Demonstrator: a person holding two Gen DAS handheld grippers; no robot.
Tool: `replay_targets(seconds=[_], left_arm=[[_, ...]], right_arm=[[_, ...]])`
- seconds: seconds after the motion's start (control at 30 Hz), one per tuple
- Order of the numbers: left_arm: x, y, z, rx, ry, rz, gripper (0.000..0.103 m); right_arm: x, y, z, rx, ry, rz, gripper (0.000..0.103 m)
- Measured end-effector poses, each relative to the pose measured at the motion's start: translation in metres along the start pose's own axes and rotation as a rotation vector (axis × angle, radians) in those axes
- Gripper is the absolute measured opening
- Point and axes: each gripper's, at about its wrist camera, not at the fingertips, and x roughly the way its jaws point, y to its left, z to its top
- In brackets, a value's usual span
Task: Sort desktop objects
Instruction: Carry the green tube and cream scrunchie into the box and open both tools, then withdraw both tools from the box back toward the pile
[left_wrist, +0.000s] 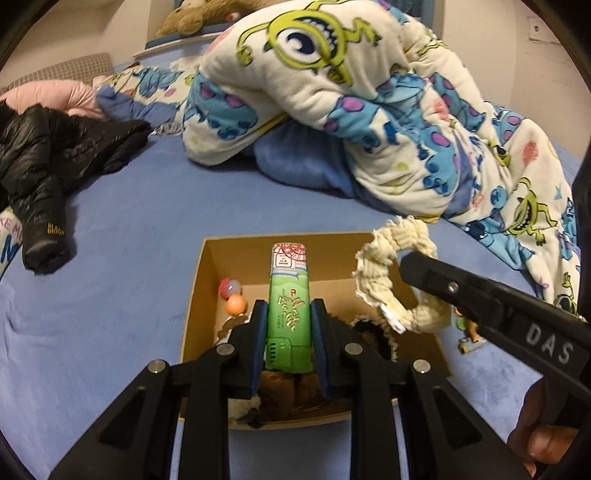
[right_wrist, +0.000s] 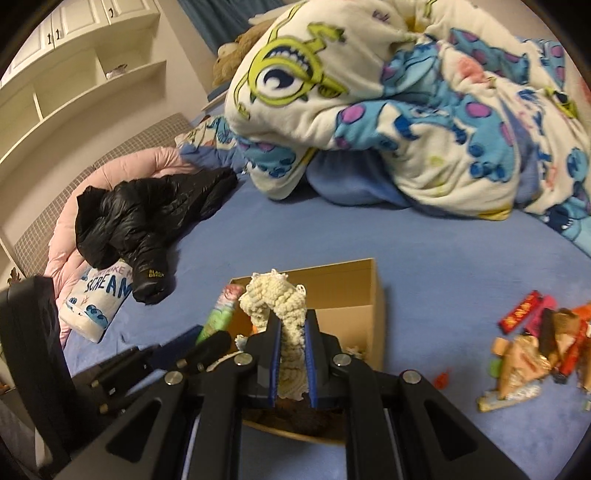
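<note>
Above the cardboard box (left_wrist: 207, 295), each hand-held gripper is clamped: left (left_wrist: 289, 325) on a green lighter (left_wrist: 289, 314), right (right_wrist: 291, 354) on a cream scrunchie (right_wrist: 280, 306).

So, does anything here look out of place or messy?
Yes. A pile of snack wrappers lies loose on the blue bedsheet, to the right of the cardboard box, not in it. The left gripper holds a green lighter and the right gripper a cream scrunchie above the box.
</note>
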Motion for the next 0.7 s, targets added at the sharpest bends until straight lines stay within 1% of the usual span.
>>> replay_targets(seconds=[0.17, 0.3, 0.4, 0.47, 0.5, 0.53, 0.57, 0.6, 0.63, 0.67, 0.7], left_arm=[[0.015, 0.008, -0.009, -0.013, 0.037, 0.015, 0.024], [0.022, 0.009, -0.014, -0.029, 0.043, 0.011, 0.024], [0.027, 0.008, -0.018, -0.022, 0.05, 0.023, 0.024], [0.03, 0.01, -0.018, -0.024, 0.052, 0.044, 0.026], [0.031, 0.01, -0.018, -0.03, 0.058, 0.054, 0.036], [0.033, 0.012, -0.018, -0.04, 0.063, 0.066, 0.051], [0.033, 0.013, -0.019, -0.047, 0.054, 0.07, 0.057], [0.032, 0.014, -0.019, -0.045, 0.044, 0.067, 0.059], [0.031, 0.014, -0.02, -0.039, 0.036, 0.061, 0.059], [0.03, 0.014, -0.019, -0.031, 0.033, 0.064, 0.059], [0.029, 0.013, -0.019, -0.024, 0.028, 0.071, 0.059]], right_arm=[[0.029, 0.002, 0.001, 0.004, 0.059, -0.017, 0.011], [0.037, -0.001, -0.001, 0.009, 0.07, -0.023, 0.011], [0.045, -0.003, -0.005, 0.015, 0.085, -0.029, 0.011], [0.05, -0.003, -0.009, 0.013, 0.096, -0.032, 0.011], [0.053, -0.003, -0.01, 0.011, 0.103, -0.035, 0.012], [0.057, -0.003, -0.012, 0.011, 0.114, -0.036, 0.015], [0.06, -0.003, -0.014, 0.013, 0.124, -0.037, 0.017], [0.063, -0.004, -0.015, 0.016, 0.134, -0.049, 0.024], [0.066, -0.003, -0.016, 0.018, 0.14, -0.054, 0.052], [0.066, -0.002, -0.017, 0.011, 0.133, -0.056, 0.07], [0.063, 0.001, -0.018, -0.001, 0.114, -0.036, 0.075]])
